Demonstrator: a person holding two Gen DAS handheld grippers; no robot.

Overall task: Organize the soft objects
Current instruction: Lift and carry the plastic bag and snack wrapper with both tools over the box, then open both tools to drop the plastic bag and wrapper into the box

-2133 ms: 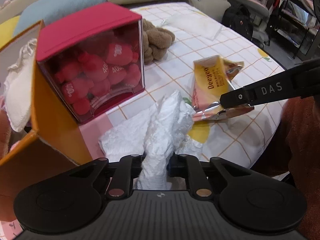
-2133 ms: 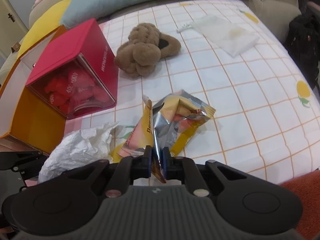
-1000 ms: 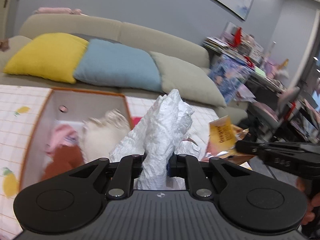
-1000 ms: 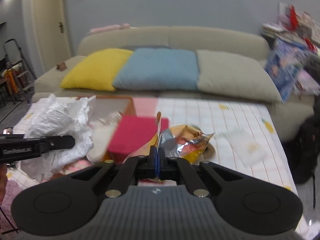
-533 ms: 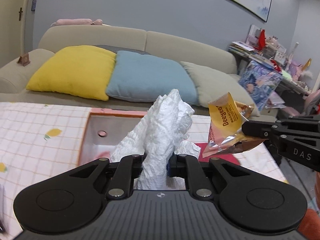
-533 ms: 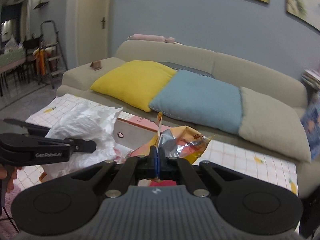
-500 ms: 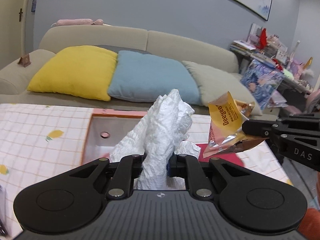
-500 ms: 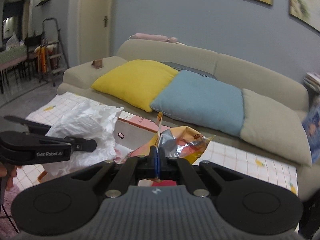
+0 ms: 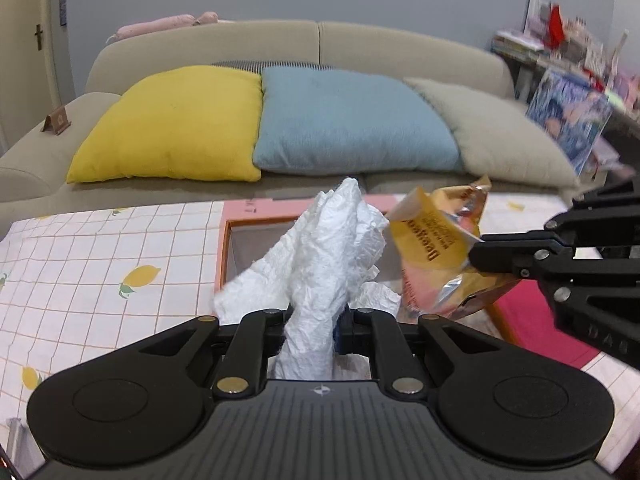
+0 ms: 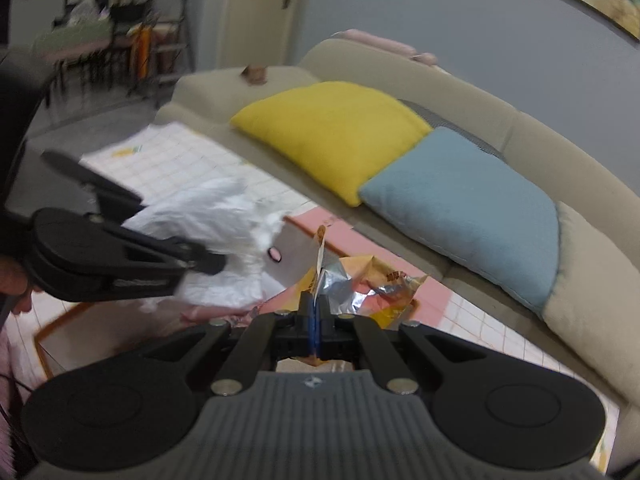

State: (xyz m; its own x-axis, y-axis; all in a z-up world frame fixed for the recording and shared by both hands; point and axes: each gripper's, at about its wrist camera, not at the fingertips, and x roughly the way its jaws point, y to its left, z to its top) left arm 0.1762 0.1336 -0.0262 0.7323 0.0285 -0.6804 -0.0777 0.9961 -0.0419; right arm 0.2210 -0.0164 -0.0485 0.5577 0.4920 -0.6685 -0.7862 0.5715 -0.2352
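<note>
My left gripper is shut on a crumpled white plastic bag, which stands up between its fingers. To its right, my right gripper is shut on a yellow and silver snack wrapper. Both are held above the open orange box, whose inside is mostly hidden behind them. In the right wrist view the wrapper sticks up from the shut right gripper. The left gripper holds the white bag at the left, over the box's pink flap.
A red box sits at the right of the orange box. The lemon-print tablecloth spreads to the left. Behind the table is a beige sofa with a yellow cushion and a blue cushion. A hand grips the left tool.
Both grippers have carried the bag and the wrapper leftward and slightly down, over the orange box. The right wrist view has rolled, tilting the sofa. Both grips are unchanged.
</note>
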